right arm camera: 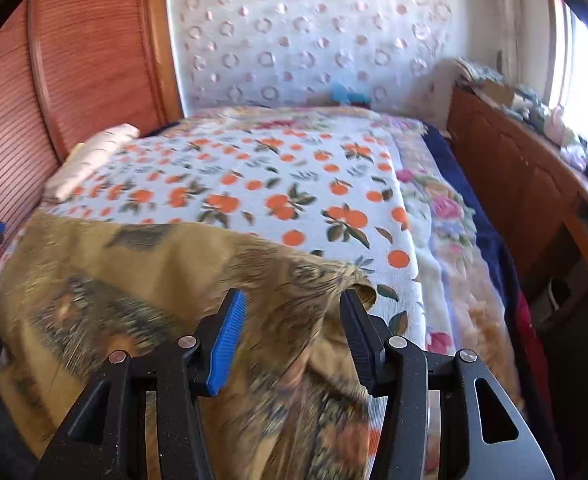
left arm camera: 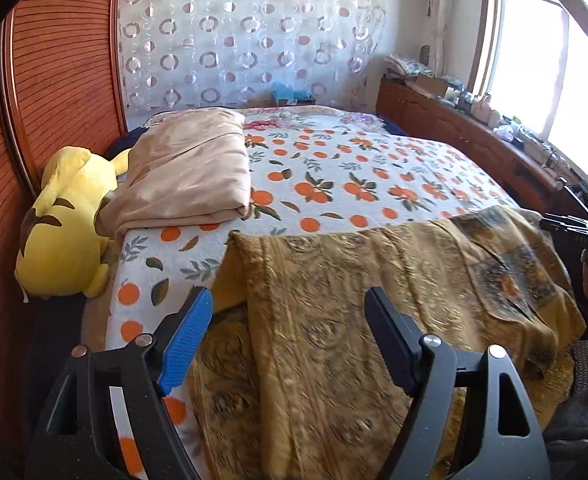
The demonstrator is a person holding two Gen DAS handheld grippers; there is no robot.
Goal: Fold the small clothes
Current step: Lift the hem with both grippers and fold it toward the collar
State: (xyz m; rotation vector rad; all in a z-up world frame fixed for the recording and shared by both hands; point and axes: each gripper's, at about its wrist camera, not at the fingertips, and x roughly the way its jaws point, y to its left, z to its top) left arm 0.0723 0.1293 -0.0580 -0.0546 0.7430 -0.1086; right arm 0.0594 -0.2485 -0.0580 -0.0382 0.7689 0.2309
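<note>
Left gripper (left arm camera: 285, 316): jaws wide, empty, poised over mustard patterned cloth (left arm camera: 374, 300) spread flat for folding. Right gripper (right arm camera: 291, 318): jaws half apart, cloth's raised corner between the 2 fingers, apparently unpinched. Orange-print bedspread (right arm camera: 294, 184) beyond both.

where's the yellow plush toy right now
In the left wrist view the yellow plush toy lies at the bed's left edge, against the wooden headboard, tucked beside the folded beige blanket.

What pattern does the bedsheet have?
Oranges with green leaves on white bedsheet; clearest in the left wrist view.
</note>
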